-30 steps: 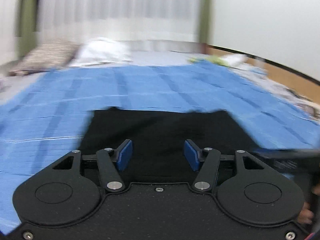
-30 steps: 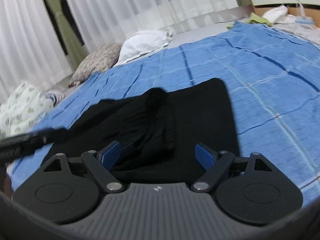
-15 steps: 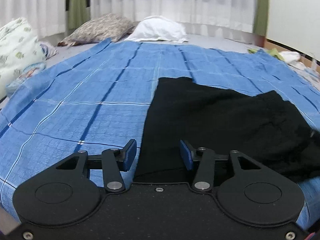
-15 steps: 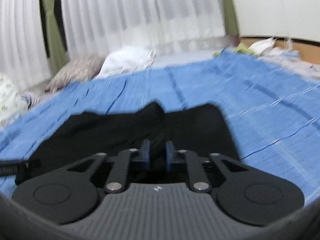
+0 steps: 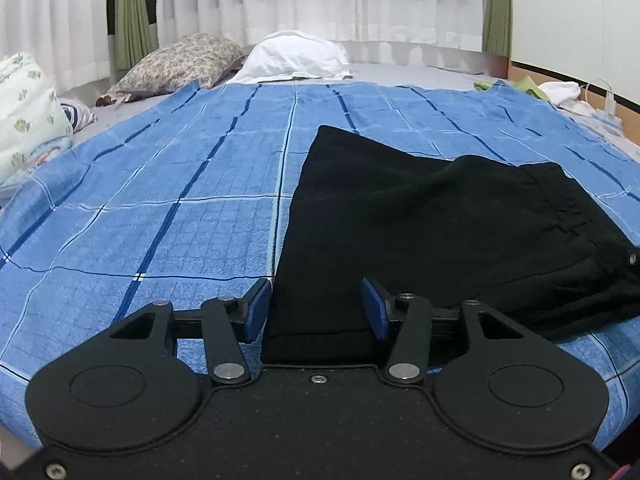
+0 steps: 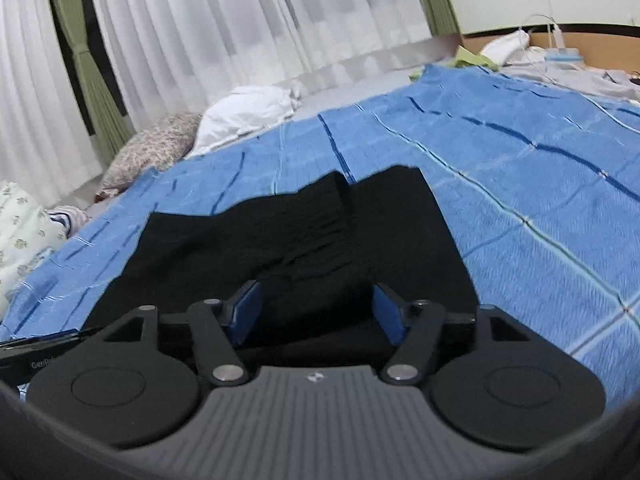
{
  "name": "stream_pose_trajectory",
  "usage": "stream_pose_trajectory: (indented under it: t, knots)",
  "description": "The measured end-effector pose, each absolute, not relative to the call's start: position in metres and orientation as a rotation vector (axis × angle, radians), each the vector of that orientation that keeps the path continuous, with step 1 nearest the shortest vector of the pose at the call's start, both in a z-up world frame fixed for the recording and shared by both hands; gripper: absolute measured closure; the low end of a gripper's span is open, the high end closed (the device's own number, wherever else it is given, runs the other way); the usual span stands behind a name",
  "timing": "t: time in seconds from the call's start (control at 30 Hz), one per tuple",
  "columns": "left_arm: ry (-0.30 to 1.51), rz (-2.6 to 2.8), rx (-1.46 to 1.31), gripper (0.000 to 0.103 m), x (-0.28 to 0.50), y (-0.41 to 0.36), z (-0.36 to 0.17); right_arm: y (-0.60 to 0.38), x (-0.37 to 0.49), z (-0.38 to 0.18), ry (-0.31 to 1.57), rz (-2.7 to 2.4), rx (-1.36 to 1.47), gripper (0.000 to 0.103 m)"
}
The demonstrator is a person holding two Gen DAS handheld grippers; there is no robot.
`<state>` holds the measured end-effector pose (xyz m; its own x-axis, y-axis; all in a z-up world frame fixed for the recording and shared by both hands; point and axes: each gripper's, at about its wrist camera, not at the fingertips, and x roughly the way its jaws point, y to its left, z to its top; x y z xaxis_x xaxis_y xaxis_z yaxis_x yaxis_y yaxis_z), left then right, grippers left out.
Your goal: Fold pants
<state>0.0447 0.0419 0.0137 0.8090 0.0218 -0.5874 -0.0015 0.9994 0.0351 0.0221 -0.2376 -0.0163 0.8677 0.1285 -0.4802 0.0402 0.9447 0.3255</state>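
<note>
Black pants (image 5: 400,220) lie folded flat on the blue checked blanket (image 5: 160,200). Their elastic waistband (image 5: 560,208) is at the right and the leg end is nearest me. My left gripper (image 5: 316,312) hovers low over that leg end. Its jaws are opening, the hem lies between the blue pads, and they do not press on it. In the right wrist view the pants (image 6: 300,232) spread ahead with a bunched ridge in the middle. My right gripper (image 6: 316,312) is over the near edge, jaws opening, with fabric below them and nothing gripped.
A patterned pillow (image 5: 180,60) and a white pillow (image 5: 296,56) lie at the head of the bed under white curtains. A floral bundle (image 5: 24,120) sits at the left edge. Clothes and a cable (image 6: 540,52) lie at the far right by a wooden board.
The left gripper swung left and sank toward the leg end of the pants. The right gripper's jaws closed nearly together half a second ago and now stand wide again.
</note>
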Motion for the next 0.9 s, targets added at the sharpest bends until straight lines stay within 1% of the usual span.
stream_pose_trajectory:
  t: [0.13,0.23,0.27,0.3,0.33,0.37,0.4,0.43,0.5,0.53,0.63,0.7,0.9]
  knots:
    - [0.635,0.011,0.026,0.054,0.049,0.045,0.012,-0.238,0.028,-0.025,0.519,-0.024,0.369,0.03]
    - [0.631,0.013,0.025,0.053,0.05,0.044,0.009,-0.245,0.04,-0.029,0.511,-0.054,0.445,0.03]
    - [0.631,0.013,0.022,0.053,0.05,0.044,0.01,-0.249,0.047,-0.031,0.522,-0.04,0.469,0.033]
    - [0.631,0.014,0.017,0.053,0.051,0.045,0.009,-0.25,0.054,-0.032,0.537,-0.013,0.479,0.028]
    - [0.632,0.016,0.012,0.053,0.051,0.045,0.009,-0.252,0.062,-0.03,0.549,0.016,0.48,0.028]
    - [0.634,0.017,0.006,0.053,0.053,0.046,0.009,-0.254,0.066,-0.028,0.556,0.03,0.496,0.03]
    - [0.637,0.019,0.001,0.053,0.054,0.047,0.009,-0.258,0.07,-0.028,0.564,0.03,0.516,0.046]
    - [0.64,0.017,-0.005,0.053,0.055,0.048,0.009,-0.261,0.072,-0.028,0.574,0.035,0.531,0.059]
    - [0.65,0.008,-0.022,0.053,0.055,0.049,0.012,-0.266,0.072,-0.027,0.573,0.046,0.545,0.068]
    - [0.654,0.002,-0.027,0.054,0.055,0.049,0.013,-0.264,0.068,-0.023,0.558,0.043,0.502,0.073]
    - [0.652,-0.012,-0.003,0.054,0.05,0.042,0.017,-0.246,0.045,-0.011,0.479,-0.005,0.305,0.078]
    - [0.653,-0.026,0.03,0.054,0.047,0.037,0.017,-0.236,0.033,-0.01,0.432,-0.049,0.199,0.078]
    - [0.656,-0.037,0.033,0.052,0.045,0.033,0.015,-0.241,0.022,-0.016,0.412,-0.139,0.176,0.078]
